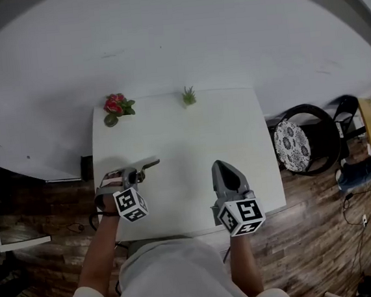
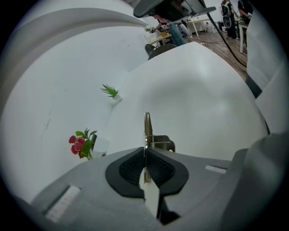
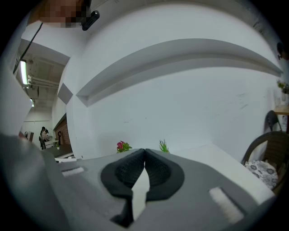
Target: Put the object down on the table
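– Left gripper (image 2: 145,157), state?
– Clamped on a thin metal tool (image 2: 147,128). Seen edge-on from the gripper view: a flat blade sticks out past the jaw tips, with a small sprung part beside it.
– Where's the tool relative to the surface (image 1: 191,137)?
– Over the left edge, toward the front corner, pointing in toward the middle. Can't tell whether it touches the top.
– Right gripper (image 3: 144,155)?
– Jaws pressed together, nothing between the pads. It sits by the front edge, right of middle, well apart from the left one, nose toward the back edge.
– Anything else on the surface?
– Red flowers (image 1: 117,106) at the back left corner, a small green plant (image 1: 189,96) at the middle of the back edge. Both well apart from the tool.
– Off the surface?
– A dark chair (image 1: 302,138) with a patterned cushion, just beyond the right edge.
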{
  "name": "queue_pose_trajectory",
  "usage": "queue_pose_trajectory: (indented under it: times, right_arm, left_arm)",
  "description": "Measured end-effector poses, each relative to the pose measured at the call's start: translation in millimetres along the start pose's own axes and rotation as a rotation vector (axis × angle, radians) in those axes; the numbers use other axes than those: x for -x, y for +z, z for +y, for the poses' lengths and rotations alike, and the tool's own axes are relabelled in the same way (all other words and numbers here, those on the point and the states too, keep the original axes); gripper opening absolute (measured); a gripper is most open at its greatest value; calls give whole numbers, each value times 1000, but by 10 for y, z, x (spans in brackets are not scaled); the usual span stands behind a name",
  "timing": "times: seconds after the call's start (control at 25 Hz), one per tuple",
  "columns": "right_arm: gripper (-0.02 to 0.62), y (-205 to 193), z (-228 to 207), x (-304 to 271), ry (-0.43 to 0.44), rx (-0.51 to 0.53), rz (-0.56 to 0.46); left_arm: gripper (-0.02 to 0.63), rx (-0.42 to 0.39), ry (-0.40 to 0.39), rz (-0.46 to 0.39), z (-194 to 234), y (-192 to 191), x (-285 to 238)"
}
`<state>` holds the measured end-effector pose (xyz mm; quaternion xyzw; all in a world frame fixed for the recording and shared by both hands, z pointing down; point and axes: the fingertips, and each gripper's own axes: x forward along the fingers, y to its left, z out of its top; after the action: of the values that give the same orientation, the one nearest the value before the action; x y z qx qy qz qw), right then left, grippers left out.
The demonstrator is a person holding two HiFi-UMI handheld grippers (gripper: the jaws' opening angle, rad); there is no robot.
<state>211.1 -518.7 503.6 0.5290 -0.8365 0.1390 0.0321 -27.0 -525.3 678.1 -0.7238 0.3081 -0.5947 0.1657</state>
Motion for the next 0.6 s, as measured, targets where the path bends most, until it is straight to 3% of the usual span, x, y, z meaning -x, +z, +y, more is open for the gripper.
queue_pose_trajectory:
  times: [0.28,0.6]
  right_arm:
    - [3,-14,0,-27,-1,1,6]
    - [3,-50,-9,19,-16,1,13]
  left_arm:
    - [28,-29,-52,6,-178,28,-69]
    - [32,-5,-63,-1,-233,24,-96]
